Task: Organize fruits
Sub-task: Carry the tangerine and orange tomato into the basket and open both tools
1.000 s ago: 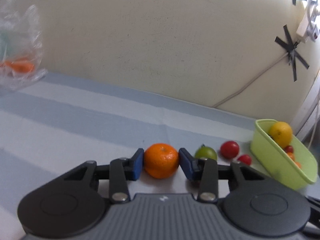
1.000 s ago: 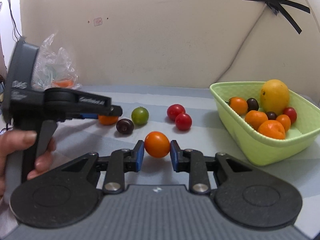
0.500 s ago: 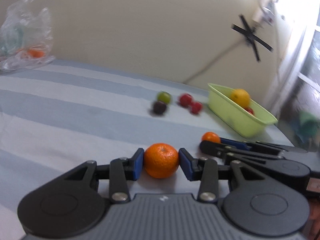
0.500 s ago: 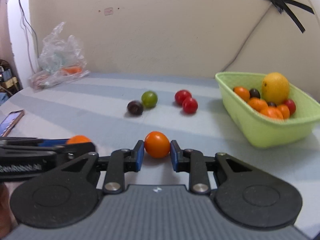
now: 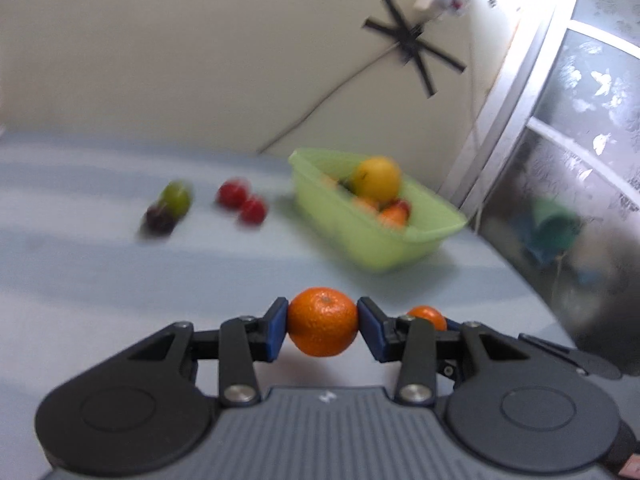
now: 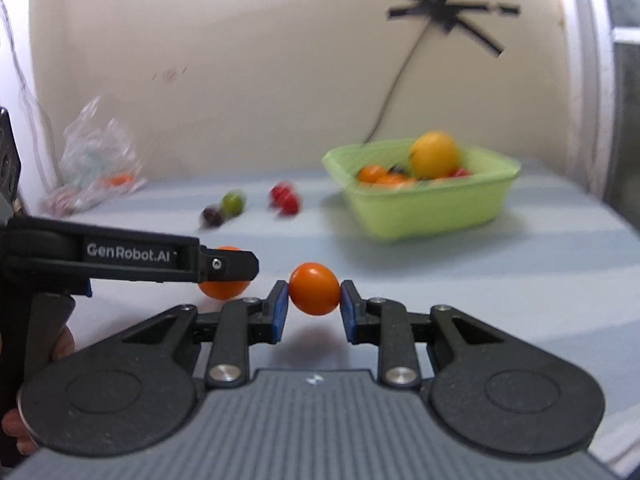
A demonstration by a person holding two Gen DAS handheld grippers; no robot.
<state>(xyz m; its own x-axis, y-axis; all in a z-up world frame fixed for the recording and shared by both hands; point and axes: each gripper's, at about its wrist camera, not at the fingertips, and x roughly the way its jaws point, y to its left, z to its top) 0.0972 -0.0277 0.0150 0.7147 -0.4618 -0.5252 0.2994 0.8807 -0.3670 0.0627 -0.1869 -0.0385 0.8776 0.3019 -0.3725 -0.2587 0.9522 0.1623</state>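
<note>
Fingers, left gripper [image 5: 322,327]: we see both blue pads clamped on a mandarin [image 5: 322,327], held above the table [image 5: 120,280].
Fingers, right gripper [image 6: 314,306]: closed on a small orange tomato [image 6: 314,289], also off the table.
Basket [image 6: 432,208]: green, ahead of us, holding a lemon [image 6: 434,154] and small fruits.
Loose fruit: green one [image 6: 233,201], dark one [image 6: 212,216], two red tomatoes [image 6: 285,198] left of basket, blurred.
</note>
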